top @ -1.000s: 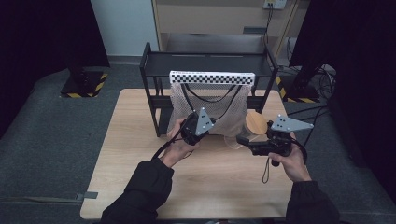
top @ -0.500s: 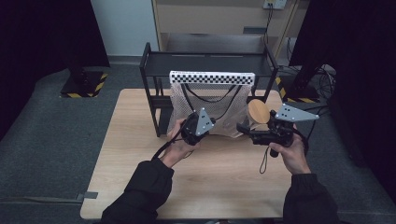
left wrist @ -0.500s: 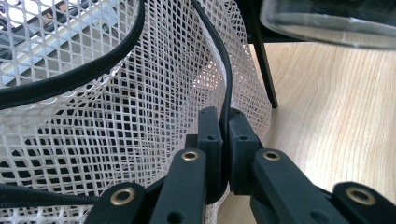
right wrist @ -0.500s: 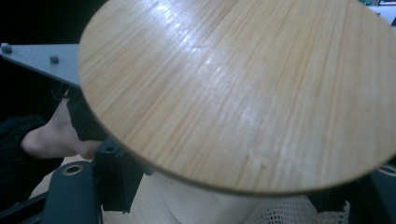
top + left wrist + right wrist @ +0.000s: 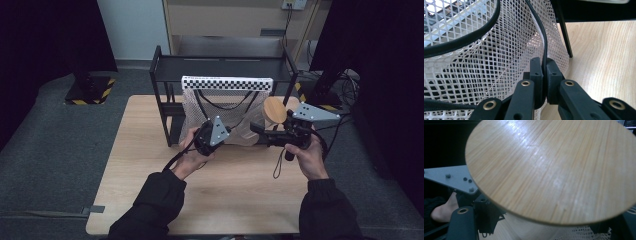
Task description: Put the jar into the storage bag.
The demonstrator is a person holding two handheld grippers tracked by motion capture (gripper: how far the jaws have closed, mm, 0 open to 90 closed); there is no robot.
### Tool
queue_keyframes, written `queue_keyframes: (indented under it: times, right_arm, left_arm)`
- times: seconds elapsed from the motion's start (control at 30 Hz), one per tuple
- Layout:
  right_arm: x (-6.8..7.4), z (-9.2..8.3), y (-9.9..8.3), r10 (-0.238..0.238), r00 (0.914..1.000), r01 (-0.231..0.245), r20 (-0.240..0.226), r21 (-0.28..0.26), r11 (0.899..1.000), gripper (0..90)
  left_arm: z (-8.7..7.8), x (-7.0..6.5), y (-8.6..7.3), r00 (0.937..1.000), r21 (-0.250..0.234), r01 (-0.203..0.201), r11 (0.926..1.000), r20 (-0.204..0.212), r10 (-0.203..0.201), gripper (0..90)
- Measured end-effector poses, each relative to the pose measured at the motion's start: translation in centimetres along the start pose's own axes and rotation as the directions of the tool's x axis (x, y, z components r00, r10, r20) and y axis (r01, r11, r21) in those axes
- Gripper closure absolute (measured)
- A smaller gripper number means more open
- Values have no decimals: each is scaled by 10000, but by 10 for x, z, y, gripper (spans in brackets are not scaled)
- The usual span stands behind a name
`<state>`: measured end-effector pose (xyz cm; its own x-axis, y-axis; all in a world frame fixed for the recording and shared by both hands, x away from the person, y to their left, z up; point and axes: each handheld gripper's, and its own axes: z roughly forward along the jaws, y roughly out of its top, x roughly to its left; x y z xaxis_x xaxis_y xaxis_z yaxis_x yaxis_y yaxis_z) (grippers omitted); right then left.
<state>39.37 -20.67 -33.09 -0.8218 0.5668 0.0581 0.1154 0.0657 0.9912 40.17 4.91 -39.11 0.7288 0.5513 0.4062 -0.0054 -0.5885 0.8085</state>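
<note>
Wooden surface (image 5: 225,195), pale grain, carrying everything here. At its far edge a black metal rack (image 5: 220,67) stands upright; all places below are taken from that rack.

White mesh bag (image 5: 220,112) hangs in front of the rack, its checkered top band level with the rack's upper shelf, its lower part sagging to the surface just before the rack's feet. Black cord handles loop down across the netting.

Jar with a round wooden lid (image 5: 274,110): off the surface, at the bag's right edge, in front of the rack's right post. It is tipped so the lid faces up and toward the person. In the right gripper view the lid (image 5: 554,170) takes up most of the frame, with the pale jar body below it and netting at the bottom right corner.

Left tongs (image 5: 544,72): pressed together on the black cord (image 5: 545,52) of the bag (netting bunched beside the pads), in front of the rack's lower left part. Seen from above, the left gripper (image 5: 210,136) sits against the bag's lower front.

Right tongs (image 5: 256,131): pinching the jar below its lid, to the front right of the rack; the right hand (image 5: 310,157) holds the gripper nearly level.
</note>
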Motion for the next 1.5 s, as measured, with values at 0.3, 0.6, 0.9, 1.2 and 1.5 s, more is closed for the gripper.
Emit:
queue_keyframes:
  times: [0.3, 0.6, 0.9, 1.2, 1.5]
  right_arm:
    - [-1, 9, 11, 57, 9999, -55, 104, -205, 9998, 263]
    - [0, 21, 19, 106, 9998, -101, 175, -308, 9995, 263]
    - [-1, 36, 17, 365, 9991, -358, 221, -311, 9989, 264]
    - [-1, 54, 12, 595, 9975, -589, 373, -180, 9981, 263]
    - [-3, 71, 2, 543, 9950, -584, 835, 472, 9972, 263]
  left_arm:
    - [0, -1, 1, 9999, 10, -100, 9999, -33, 100, 860]
    - [-2, -2, 2, 9998, -13, -200, 9998, -72, 200, 864]
    - [-4, -2, 3, 9999, -113, -166, 9998, -50, 165, 878]
    - [-6, -3, 5, 9998, -168, -202, 9997, -45, 201, 878]
    - [-9, -3, 7, 9997, -267, -220, 9994, -47, 219, 878]
